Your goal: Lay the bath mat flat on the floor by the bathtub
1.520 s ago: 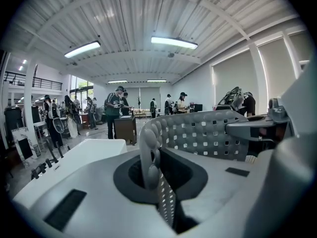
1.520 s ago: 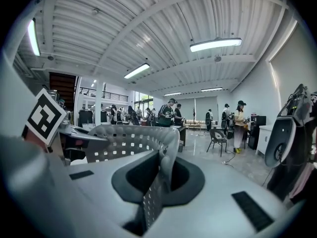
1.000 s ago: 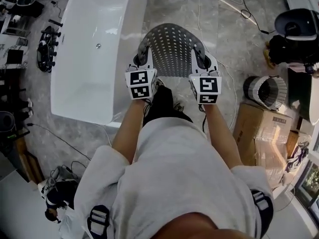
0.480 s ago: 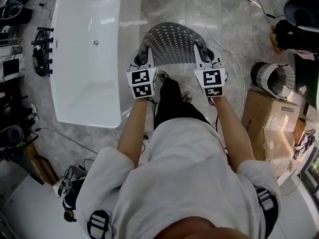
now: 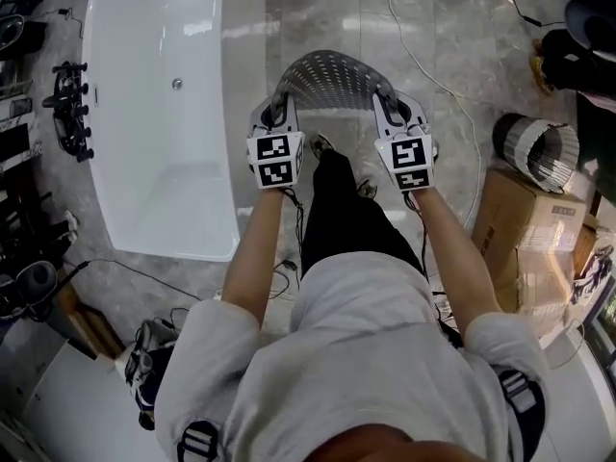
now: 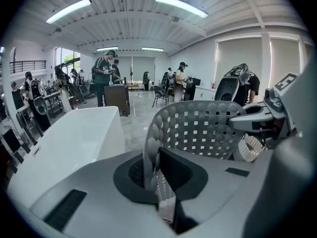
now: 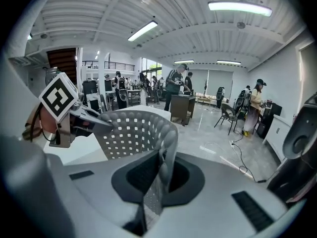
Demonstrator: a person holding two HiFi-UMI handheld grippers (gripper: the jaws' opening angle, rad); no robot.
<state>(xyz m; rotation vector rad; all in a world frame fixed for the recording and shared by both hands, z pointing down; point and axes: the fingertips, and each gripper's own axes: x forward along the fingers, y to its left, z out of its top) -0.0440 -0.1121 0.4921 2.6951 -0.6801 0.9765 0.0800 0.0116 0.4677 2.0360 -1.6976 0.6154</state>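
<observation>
Firstly, bath mat (image 5: pixel 332 85): grey and perforated, upper centre of the head view, just right of the bathtub. It arches up in a hump between the two grippers. Whether its far edge meets the floor cannot be told.
Left gripper (image 5: pixel 277 118): jaws pressed together on the mat's near left edge. In the left gripper view the perforated sheet (image 6: pixel 208 130) rises from between the jaws (image 6: pixel 159 175).
Right gripper (image 5: pixel 390 115): jaws pinched on the mat's near right edge. In the right gripper view the sheet (image 7: pixel 133 133) curls up and leftward from the jaws (image 7: pixel 154 182).
Marker cubes: one on each gripper, below the jaws in the head view.
Bathtub (image 5: pixel 159 114): white, upper left of the head view, its long side running beside the mat.
Floor (image 5: pixel 318 17): grey polished tile, with a cable (image 5: pixel 423 65) trailing across the upper right.
Cardboard box (image 5: pixel 534 229): right edge of the head view.
People (image 6: pixel 106 78): standing in the far background of both gripper views.
</observation>
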